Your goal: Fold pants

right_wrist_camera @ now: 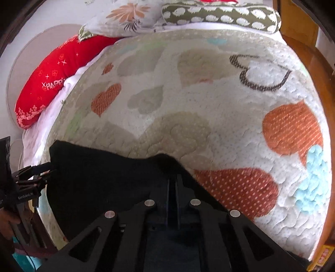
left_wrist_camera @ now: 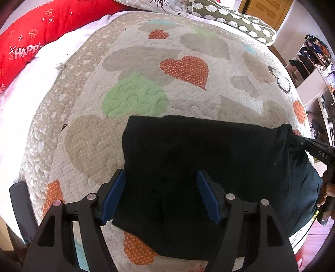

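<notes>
The black pants (left_wrist_camera: 209, 163) lie folded on the heart-patterned quilt (left_wrist_camera: 146, 69) near the bed's front edge. My left gripper (left_wrist_camera: 161, 194) is open, its blue pads (left_wrist_camera: 114, 196) spread above the pants' left part, holding nothing. My right gripper (right_wrist_camera: 172, 182) is shut on the pants' far right corner (right_wrist_camera: 165, 161), lifting the cloth slightly. In the left wrist view the right gripper (left_wrist_camera: 297, 141) shows at the right, pinching that corner. In the right wrist view the left gripper (right_wrist_camera: 39, 169) shows at the pants' (right_wrist_camera: 100, 177) left edge.
A red pillow (left_wrist_camera: 31, 41) lies along the bed's left side. A green patterned pillow (left_wrist_camera: 234, 18) and a floral one (right_wrist_camera: 125, 14) lie at the head. Shelves (left_wrist_camera: 314, 62) stand at the right. A wooden bed frame (right_wrist_camera: 309, 54) runs on the right.
</notes>
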